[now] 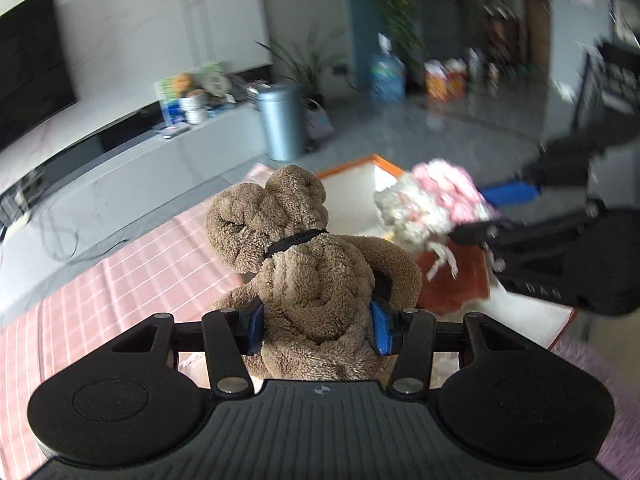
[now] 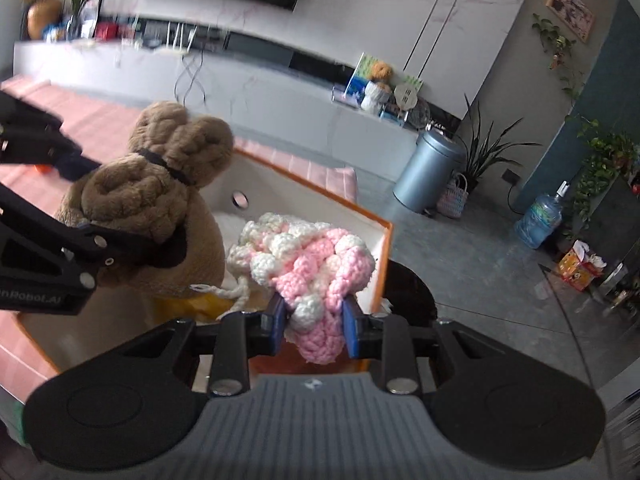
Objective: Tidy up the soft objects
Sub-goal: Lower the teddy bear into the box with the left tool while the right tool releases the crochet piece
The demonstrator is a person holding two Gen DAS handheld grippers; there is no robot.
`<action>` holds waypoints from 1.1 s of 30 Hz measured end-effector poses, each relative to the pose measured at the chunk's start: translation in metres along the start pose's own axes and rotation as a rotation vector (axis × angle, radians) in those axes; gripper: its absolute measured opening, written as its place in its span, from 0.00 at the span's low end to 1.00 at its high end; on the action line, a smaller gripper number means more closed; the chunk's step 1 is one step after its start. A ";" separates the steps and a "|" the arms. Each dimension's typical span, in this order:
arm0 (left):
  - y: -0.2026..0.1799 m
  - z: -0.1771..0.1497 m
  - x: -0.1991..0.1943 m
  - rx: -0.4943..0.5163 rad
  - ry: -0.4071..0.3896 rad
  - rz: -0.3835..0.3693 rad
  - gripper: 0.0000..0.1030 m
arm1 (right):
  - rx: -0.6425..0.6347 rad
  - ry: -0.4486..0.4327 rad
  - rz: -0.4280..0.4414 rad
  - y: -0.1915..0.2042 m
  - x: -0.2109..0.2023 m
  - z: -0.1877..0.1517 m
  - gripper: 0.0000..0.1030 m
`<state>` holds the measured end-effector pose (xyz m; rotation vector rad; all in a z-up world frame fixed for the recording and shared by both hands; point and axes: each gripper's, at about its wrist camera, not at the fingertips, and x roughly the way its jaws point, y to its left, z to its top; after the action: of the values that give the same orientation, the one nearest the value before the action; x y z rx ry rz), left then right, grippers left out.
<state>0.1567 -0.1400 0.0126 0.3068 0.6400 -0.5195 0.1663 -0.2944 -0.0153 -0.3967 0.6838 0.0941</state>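
My left gripper [image 1: 318, 328] is shut on a brown plush toy [image 1: 304, 248] with a black collar and holds it up above the table. The toy also shows in the right wrist view [image 2: 160, 200]. My right gripper [image 2: 314, 326] is shut on a pink and white knitted piece [image 2: 316, 264], which also shows in the left wrist view [image 1: 432, 204], held over a white box with an orange rim [image 2: 384, 264]. The box [image 1: 360, 184] lies behind and below both toys. An orange-brown cloth [image 1: 452, 284] and something yellow [image 2: 204, 304] lie inside it.
A pink checked tablecloth [image 1: 132, 280] covers the table under the box. Beyond it are a long grey TV cabinet [image 1: 140, 168], a grey metal bin [image 1: 280, 120], plants and a water bottle [image 1: 386, 76] on the floor.
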 end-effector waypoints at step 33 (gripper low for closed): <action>-0.018 -0.006 0.102 0.254 0.239 -0.052 0.81 | -0.341 0.133 0.114 0.007 0.083 0.016 0.54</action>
<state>0.2134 -0.1898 -0.0592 0.5993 0.8165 -0.6210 0.2385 -0.2854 -0.0593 -0.6959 0.8244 0.2967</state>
